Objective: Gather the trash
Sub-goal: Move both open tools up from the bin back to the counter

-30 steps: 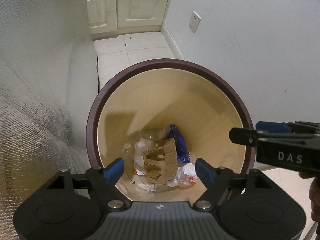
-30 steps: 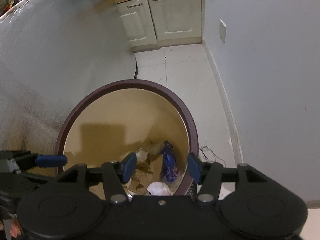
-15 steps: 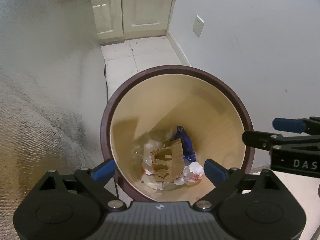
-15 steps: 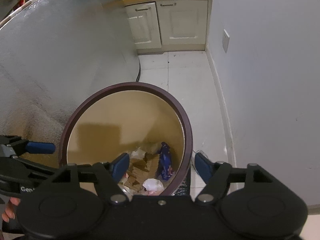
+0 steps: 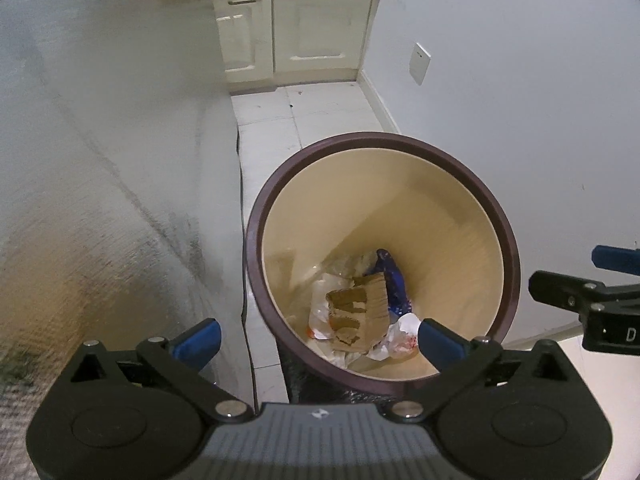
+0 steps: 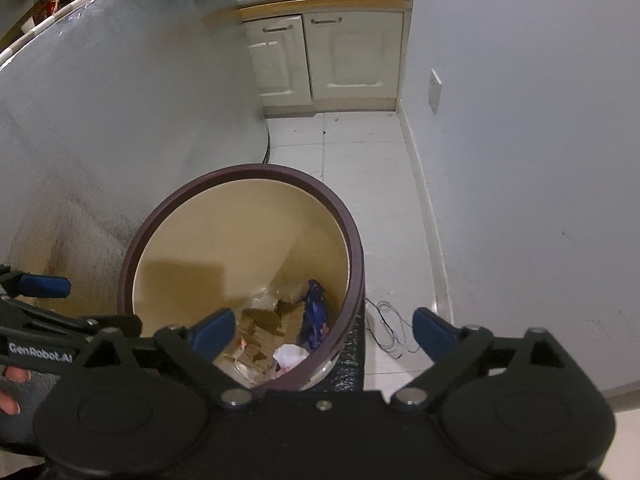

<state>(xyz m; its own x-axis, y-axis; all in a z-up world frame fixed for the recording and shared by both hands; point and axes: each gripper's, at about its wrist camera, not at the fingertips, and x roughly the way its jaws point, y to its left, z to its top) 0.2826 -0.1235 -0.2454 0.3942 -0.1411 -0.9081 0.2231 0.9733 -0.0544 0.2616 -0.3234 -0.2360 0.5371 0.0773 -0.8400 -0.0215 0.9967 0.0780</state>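
Two grippers are held above a round trash bin [image 5: 508, 236] with a dark brown rim and a cream inside. The left gripper [image 5: 318, 338] is seen with its blue-tipped jaws spread wide and nothing between them; the right gripper [image 6: 324, 326] is likewise spread wide and empty. At the bottom of the bin, a torn piece of brown cardboard [image 5: 360, 312] is piled on white crumpled paper [image 5: 394, 340], and a blue wrapper [image 5: 392, 280] is leaned against the inner wall just beside the cardboard. The bin is stood on a white tiled floor [image 6: 360, 152], close to a grey wall [image 5: 520, 100] on the right. A thin wire [image 6: 386, 320] is seen on the tiles just beside the bin. Cream cabinets [image 6: 328, 60] are set at the far end.
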